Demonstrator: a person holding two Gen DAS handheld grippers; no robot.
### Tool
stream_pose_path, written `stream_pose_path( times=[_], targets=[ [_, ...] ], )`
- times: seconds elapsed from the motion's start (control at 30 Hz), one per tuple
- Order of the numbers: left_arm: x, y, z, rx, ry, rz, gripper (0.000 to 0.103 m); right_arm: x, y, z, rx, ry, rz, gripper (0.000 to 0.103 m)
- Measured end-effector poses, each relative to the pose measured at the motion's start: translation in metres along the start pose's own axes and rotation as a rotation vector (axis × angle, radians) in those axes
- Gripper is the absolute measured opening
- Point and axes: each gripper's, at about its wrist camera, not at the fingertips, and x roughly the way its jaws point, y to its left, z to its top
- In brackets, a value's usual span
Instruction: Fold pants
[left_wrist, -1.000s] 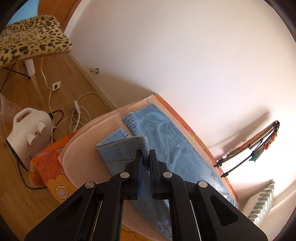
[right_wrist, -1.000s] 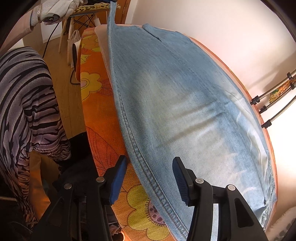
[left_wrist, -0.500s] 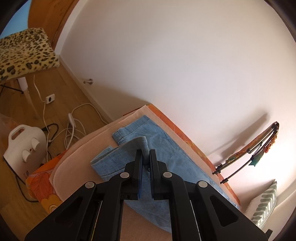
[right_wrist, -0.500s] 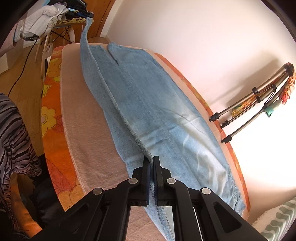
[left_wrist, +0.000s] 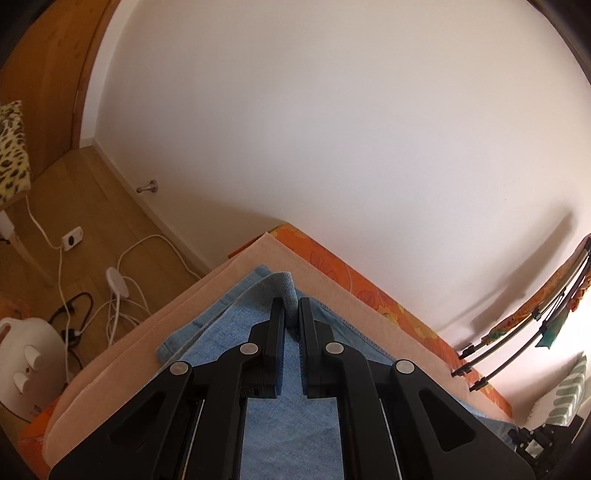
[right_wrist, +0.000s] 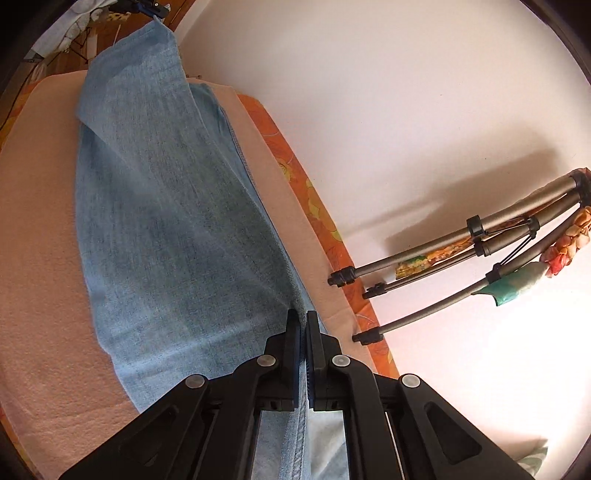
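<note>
Denim, light blue: 1 pair of pants (right_wrist: 177, 229), lying lengthwise on the beige towel (right_wrist: 37, 258) that covers the bed (right_wrist: 317, 206), nearer its wall-side edge.

Left gripper (left_wrist: 291, 314): pressed together, pinching a bunched hem corner at the leg end.

Right gripper (right_wrist: 302, 325): jaws just closed, now pinching the stitched side seam at the other end.

Step in hand, as judged: carrying 1 leg over onto the other, lengthwise. Done well, both pinches travel together at equal height, cloth taut between them, and the lifted seam is laid along the lower leg's wall-side seam.

Hard to make out: waistband cut off below the right view; how many layers each pinch holds; the lower leg, mostly covered. A tripod (right_wrist: 461, 236) leans at the wall.
</note>
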Motion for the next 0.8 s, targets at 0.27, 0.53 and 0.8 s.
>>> stream_pose_path(
  times=[0.27,0.53,0.8],
  targets=[
    [0.100,-0.021,0.012,0.087,0.038,0.126,0.005,0.110,-0.027,0.025,-0.031,0.079,-0.040,0.000],
    [0.151,-0.023,0.002,0.152,0.091,0.206,0.005,0.174,-0.024,0.024,0.001,0.120,0.056,0.000],
    [0.162,-0.026,0.004,0.181,0.109,0.260,0.020,0.194,-0.021,0.017,0.038,0.137,0.094,0.000]
  ],
)
